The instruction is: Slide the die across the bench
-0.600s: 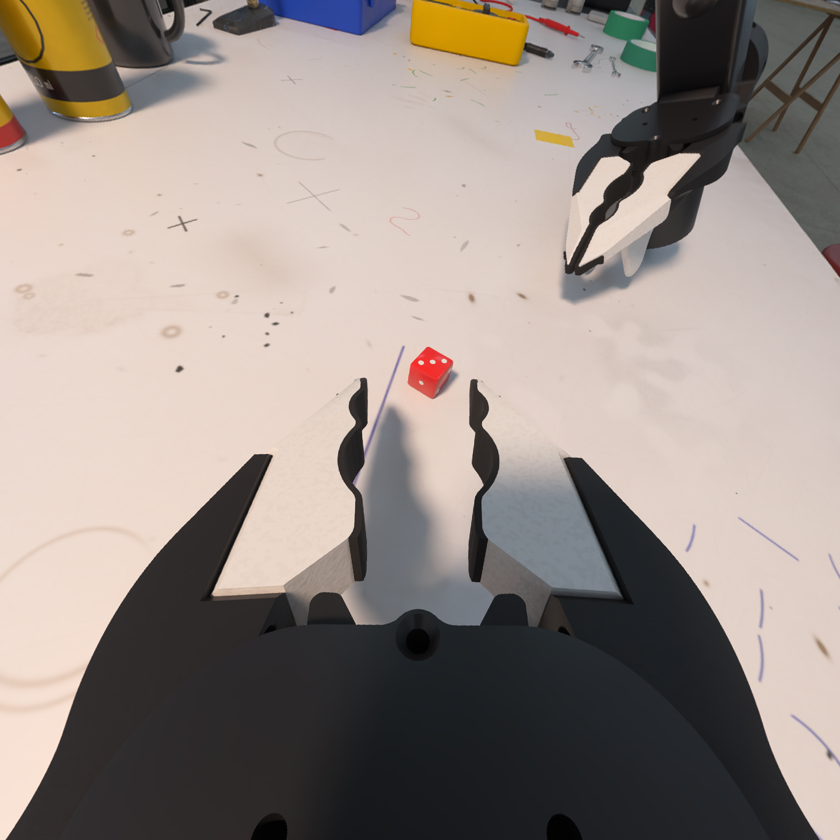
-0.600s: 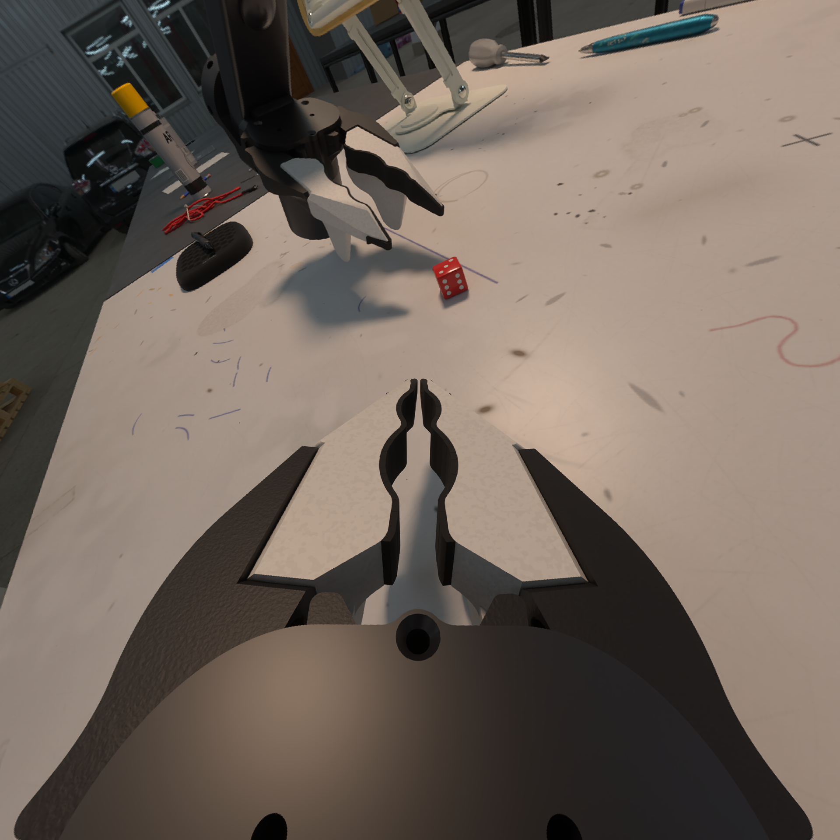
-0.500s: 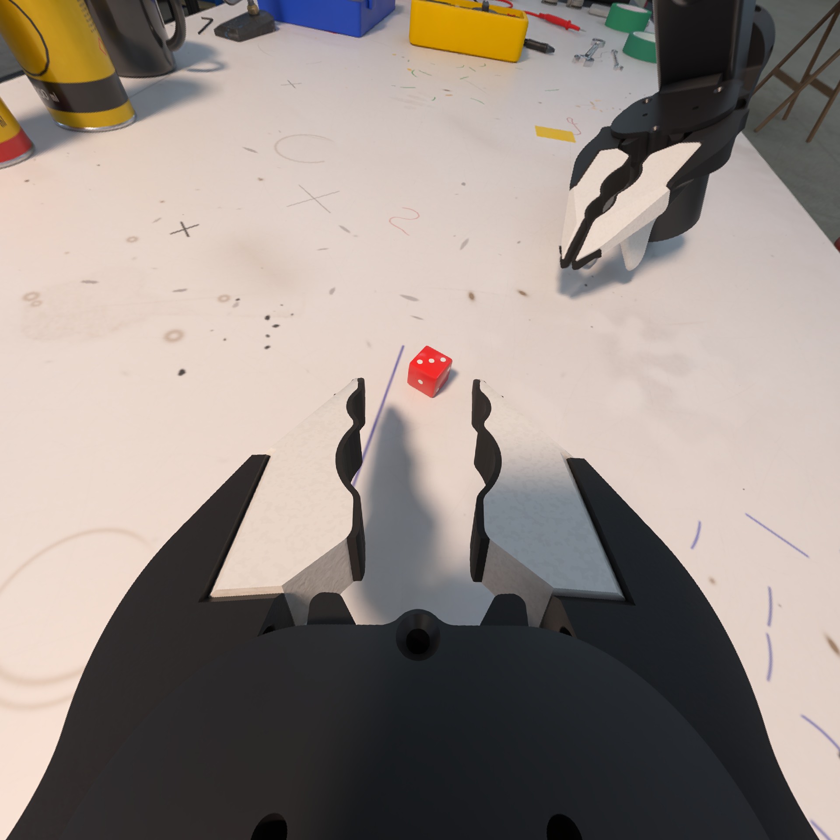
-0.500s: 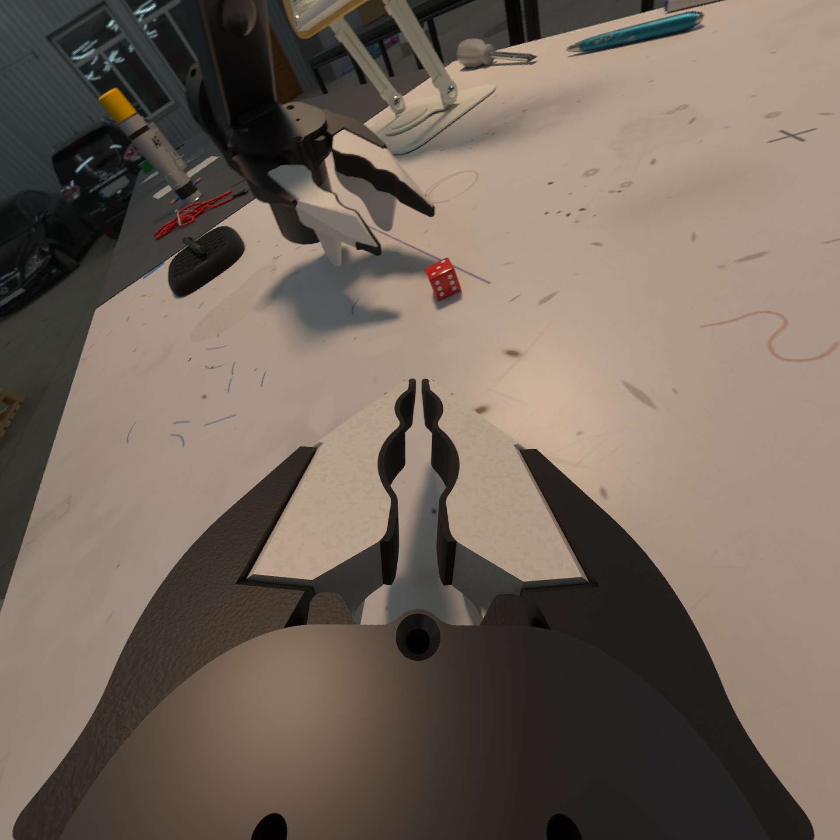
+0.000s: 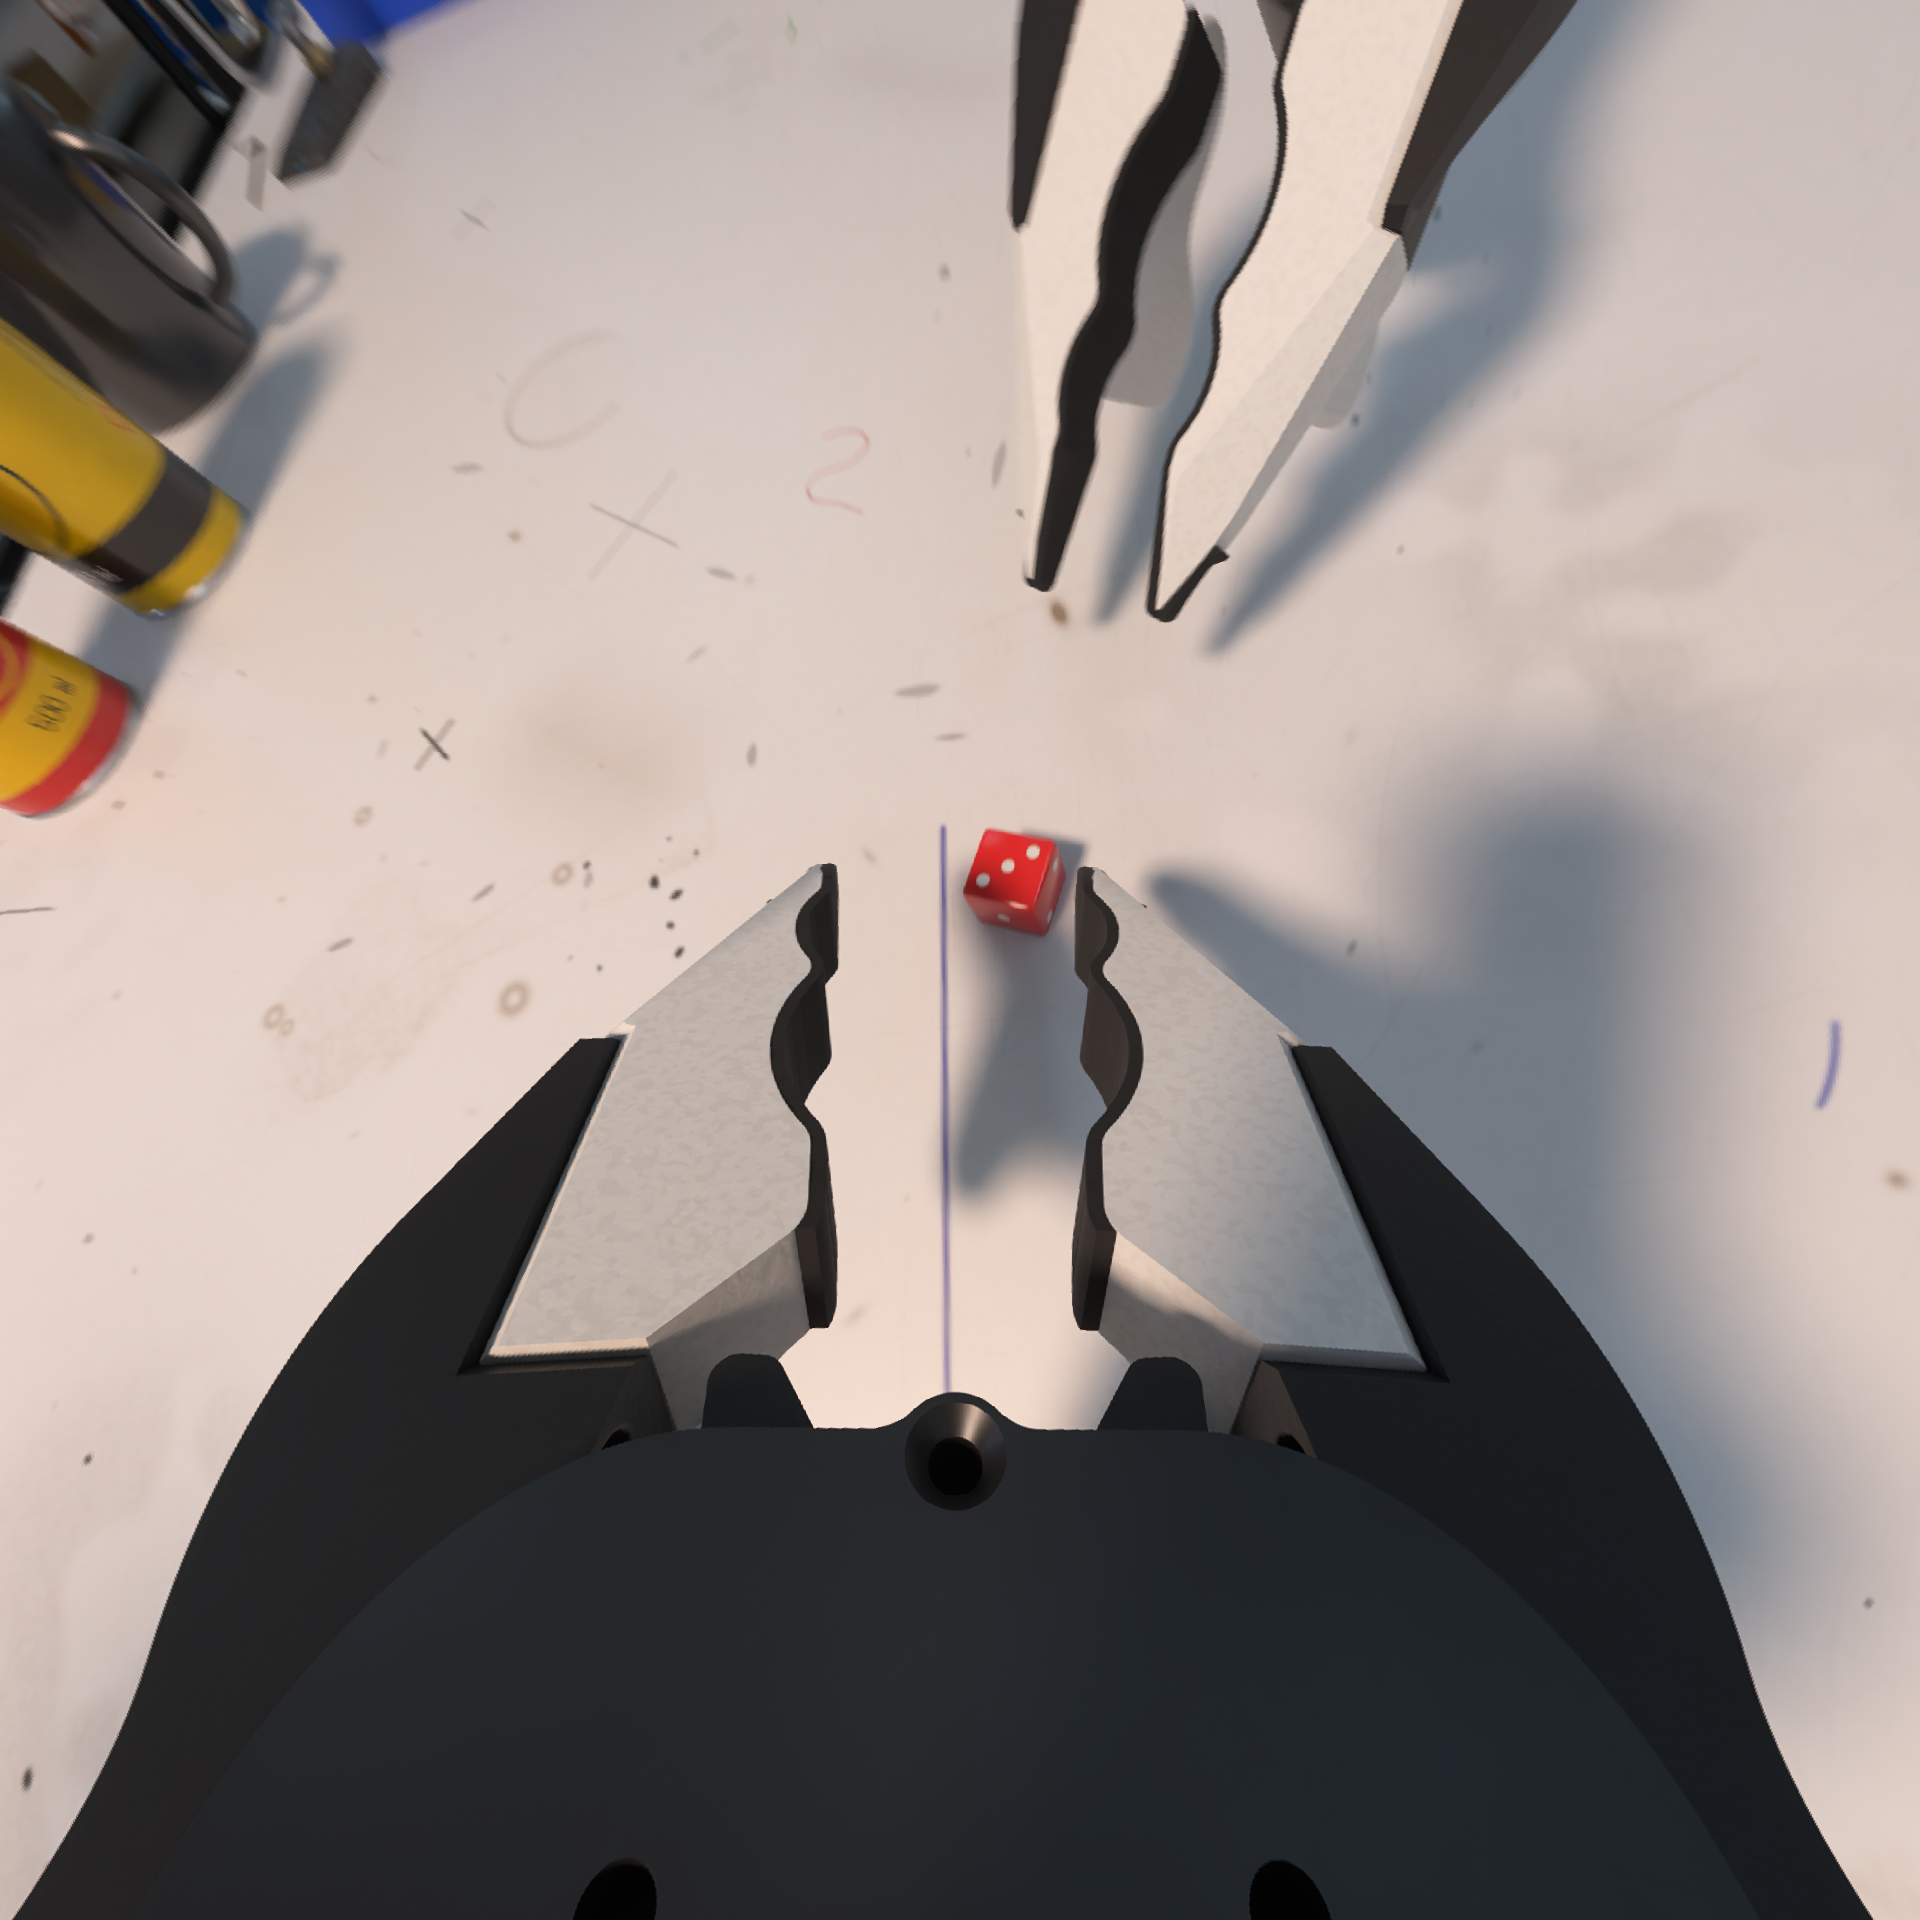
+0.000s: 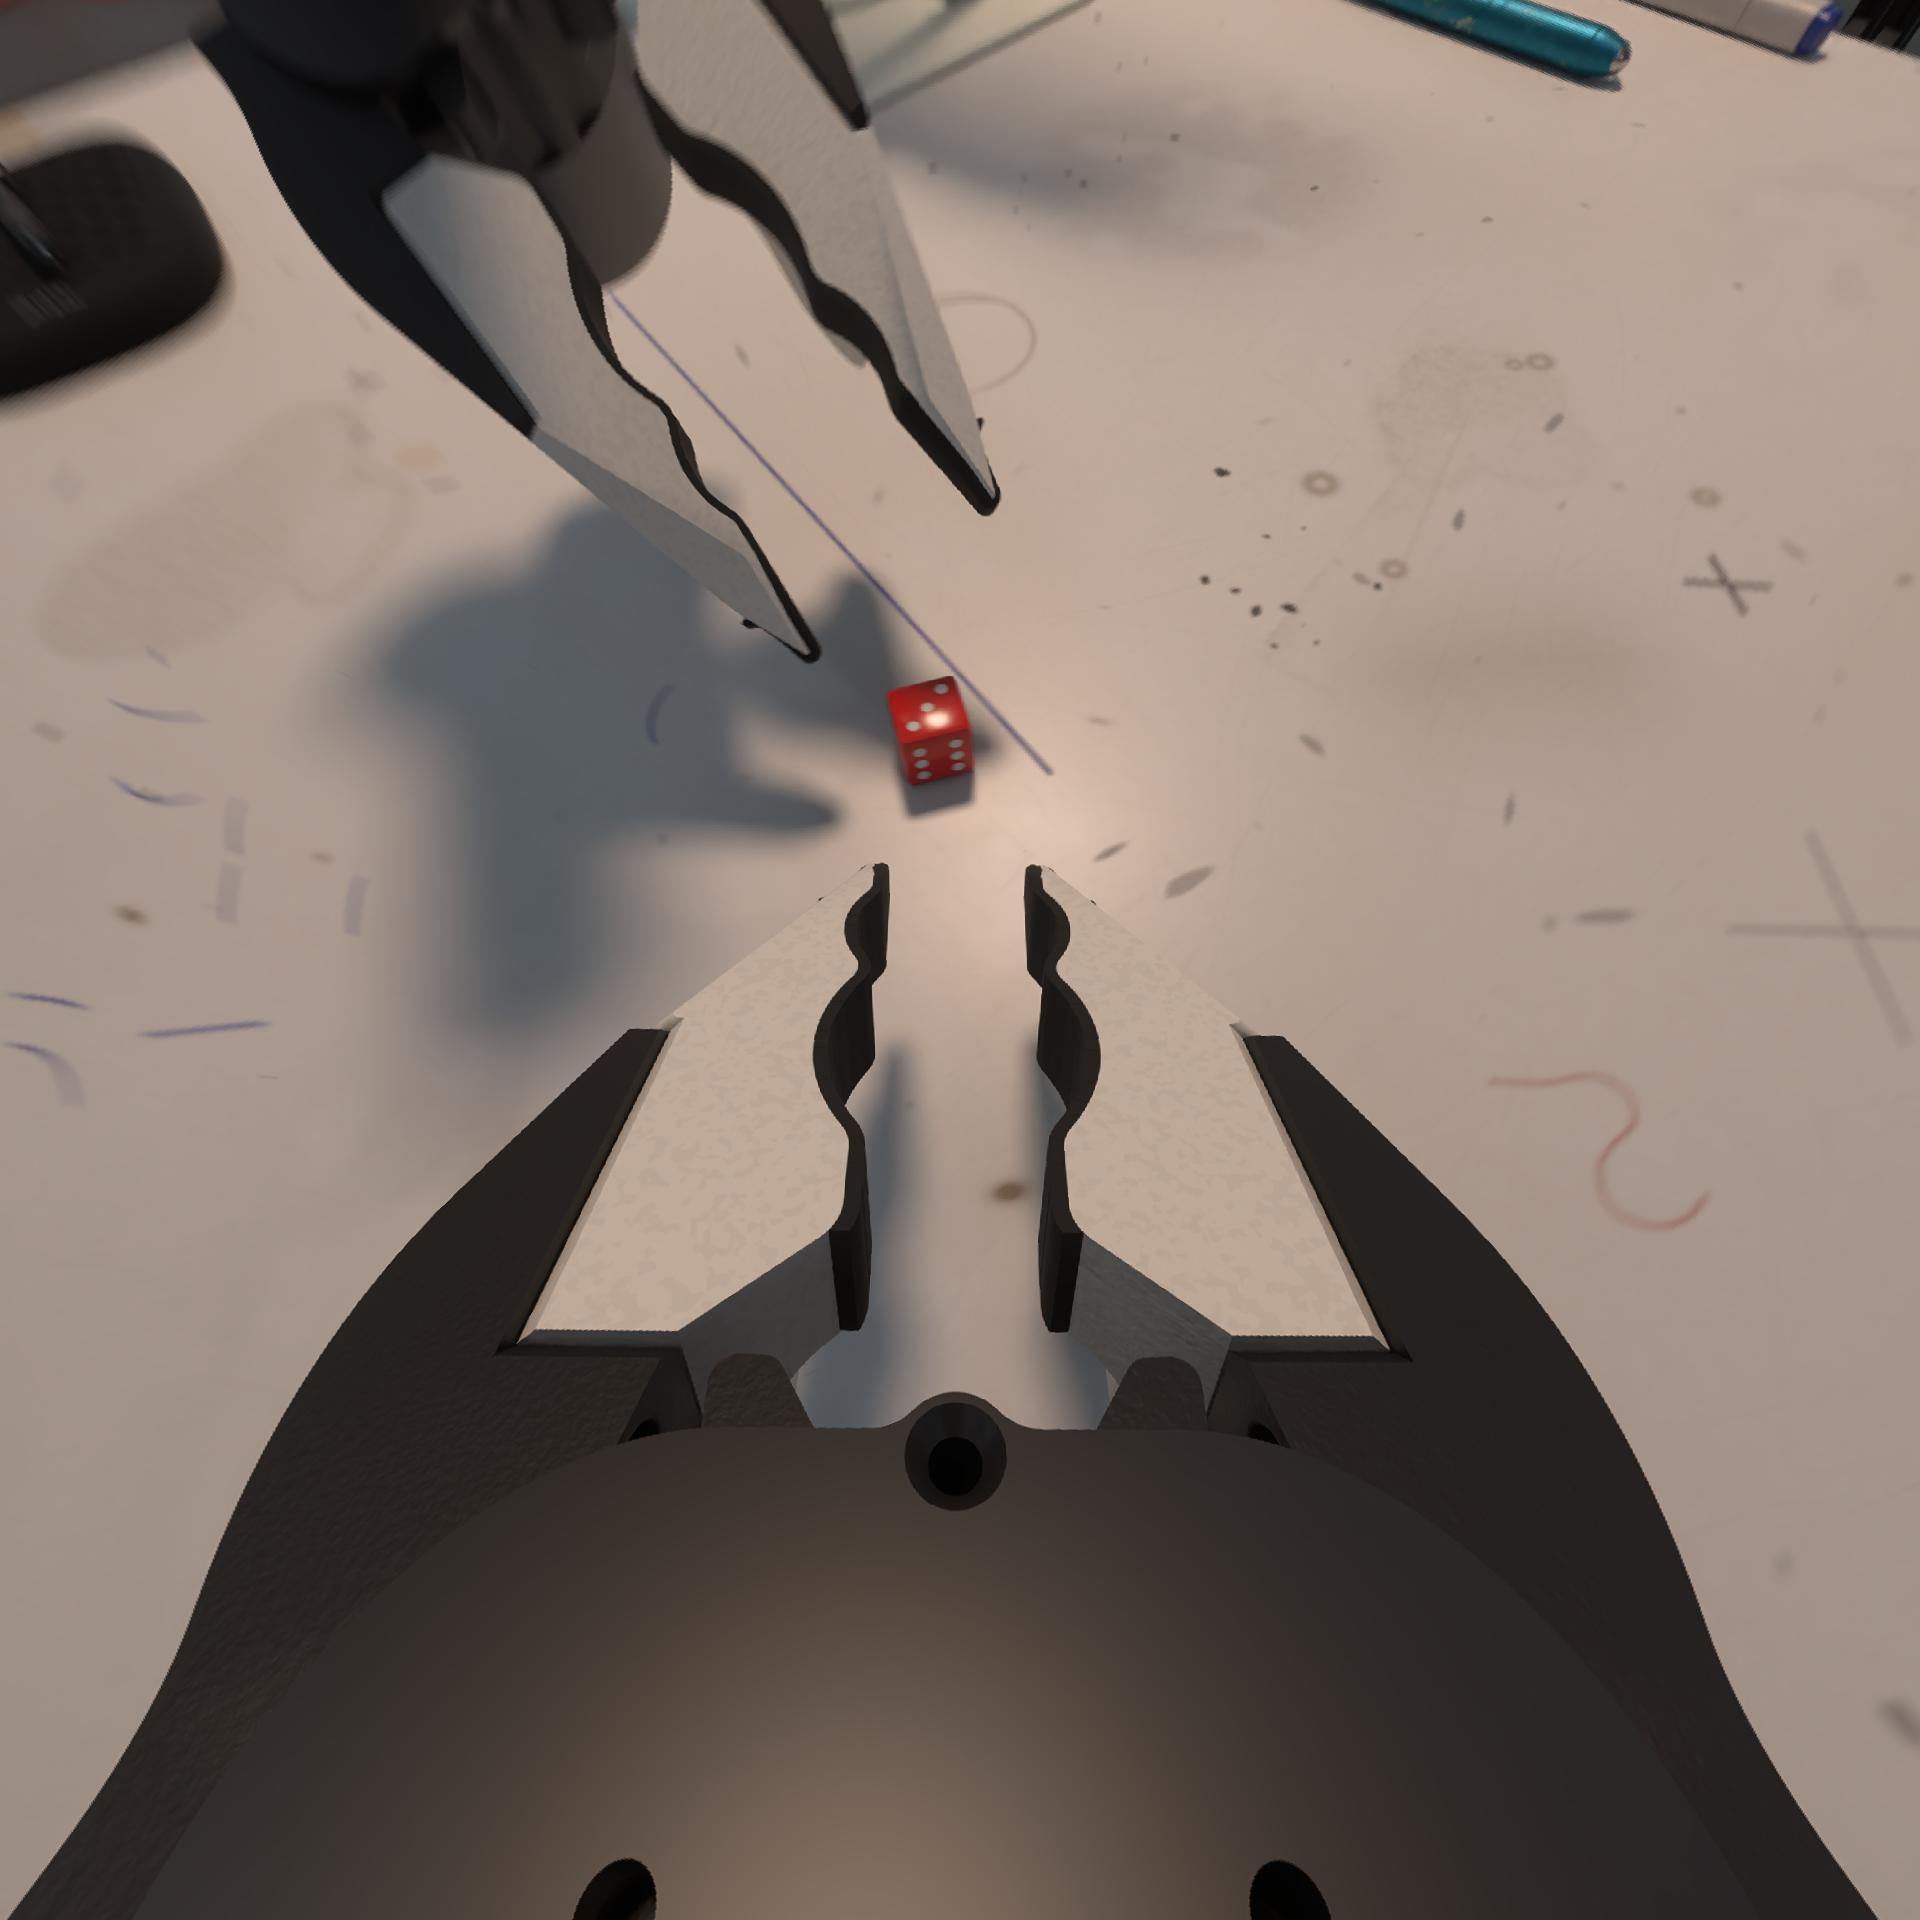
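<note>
Since the earlier pictures, the right gripper (image 6: pixel 956 868) has come much closer to the red die (image 6: pixel 930 744) and its jaws, which were almost shut, are now partly open and hold nothing. The left gripper (image 5: pixel 954 883) has tipped down more, so it looks nearly straight down at the white bench (image 5: pixel 1558 727). Its jaws are wide open and hold nothing too. The die sits flat on the bench with 3 white dots on top, just past the left gripper's tips and right beside its right finger (image 5: pixel 1101 935), next to a thin blue line (image 5: pixel 943 1091). I cannot tell if that finger touches it. The die lies between the 2 grippers, which point at each other. To slide it well, I think 1 finger should press low on a flat side of the die and push slowly and straight, so it does not tip or roll. The tip should stay close to the bench. The other gripper is in the way on the far side, so a push to the side looks safer. On the left sit a yellow can (image 5: pixel 94 488), a red and yellow can (image 5: pixel 52 717) and a dark mug (image 5: pixel 94 301), well apart from the die. There is much bare bench to the right, and no bench edge shows.
</note>
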Available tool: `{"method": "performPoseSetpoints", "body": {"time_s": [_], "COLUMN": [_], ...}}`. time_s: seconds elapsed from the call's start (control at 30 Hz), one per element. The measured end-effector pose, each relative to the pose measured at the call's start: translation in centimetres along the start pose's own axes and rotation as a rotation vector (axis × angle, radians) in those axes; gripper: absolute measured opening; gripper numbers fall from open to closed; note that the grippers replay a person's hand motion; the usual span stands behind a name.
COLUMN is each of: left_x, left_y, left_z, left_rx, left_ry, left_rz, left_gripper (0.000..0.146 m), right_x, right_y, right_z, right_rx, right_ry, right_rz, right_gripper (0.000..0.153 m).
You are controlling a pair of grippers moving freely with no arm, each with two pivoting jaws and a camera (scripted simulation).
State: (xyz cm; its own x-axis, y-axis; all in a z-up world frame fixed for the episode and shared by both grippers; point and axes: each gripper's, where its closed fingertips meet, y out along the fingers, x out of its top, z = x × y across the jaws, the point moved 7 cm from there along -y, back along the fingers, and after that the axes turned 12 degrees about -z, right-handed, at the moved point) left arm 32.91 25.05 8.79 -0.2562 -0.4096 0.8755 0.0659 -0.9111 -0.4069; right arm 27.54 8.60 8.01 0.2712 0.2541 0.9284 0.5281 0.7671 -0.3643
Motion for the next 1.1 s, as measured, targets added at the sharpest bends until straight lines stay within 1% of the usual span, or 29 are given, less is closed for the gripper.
{"method": "performPoseSetpoints", "body": {"time_s": [0.07, 0.13, 0.23, 0.37, 0.47, 0.57, 0.67, 0.7, 0.83, 0.93, 0.97, 1.03, 1.1], "left_x": [-0.6, -1.0, -0.9, -0.3, 0.0, -0.7, -1.0, -0.9, -0.9, -1.1, -1.1, -1.1, -1.0], "left_y": [0.5, 1.0, 1.7, 1.9, 1.7, 2.3, 2.9, 3.1, 3.5, 3.5, 3.5, 3.5, 3.6], "left_z": [0.4, 0.5, 0.3, -0.2, -0.2, 0.0, 0.2, 0.3, 0.5, 0.4, 0.4, 0.3, 0.3], "left_rx": [-0.045, -0.077, -0.08, -0.041, -0.065, -0.141, -0.204, -0.215, -0.258, -0.285, -0.288, -0.283, -0.277], "left_ry": [-0.008, -0.011, 0.013, 0.117, 0.137, 0.184, 0.229, 0.233, 0.189, 0.148, 0.143, 0.144, 0.137], "left_rz": [0.042, 0.055, 0.073, 0.065, 0.062, 0.116, 0.105, 0.112, 0.132, 0.134, 0.138, 0.143, 0.141], "left_gripper": [0.051, 0.053, 0.055, 0.056, 0.053, 0.049, 0.047, 0.045, 0.034, 0.026, 0.021, 0.02, 0.02], "right_x": [0.0, -0.2, 0.0, 0.2, 0.2, 0.2, 0.1, 0.1, 0.2, 0.1, 0.1, -0.1, -0.6], "right_y": [1.2, 2.0, 2.9, 3.3, 3.4, 3.9, 4.5, 4.7, 4.6, 4.0, 3.4, 0.9, -2.1], "right_z": [-0.5, -1.0, -1.3, -0.9, -0.7, -0.6, -0.7, -0.7, -0.9, -0.9, -0.9, -0.8, -1.2], "right_rx": [-0.019, -0.036, -0.019, 0.001, 0.017, 0.036, 0.032, 0.028, 0.026, 0.028, 0.002, -0.056, -0.141], "right_ry": [-0.107, -0.185, -0.236, -0.32, -0.313, -0.297, -0.321, -0.326, -0.338, -0.349, -0.367, -0.369, -0.293], "right_rz": [0.058, 0.107, 0.13, 0.156, 0.157, 0.148, 0.161, 0.165, 0.16, 0.161, 0.16, 0.164, 0.161], "right_gripper": [0.028, 0.029, 0.033, 0.033, 0.033, 0.032, 0.031, 0.03, 0.027, 0.027, 0.026, 0.025, 0.024]}}
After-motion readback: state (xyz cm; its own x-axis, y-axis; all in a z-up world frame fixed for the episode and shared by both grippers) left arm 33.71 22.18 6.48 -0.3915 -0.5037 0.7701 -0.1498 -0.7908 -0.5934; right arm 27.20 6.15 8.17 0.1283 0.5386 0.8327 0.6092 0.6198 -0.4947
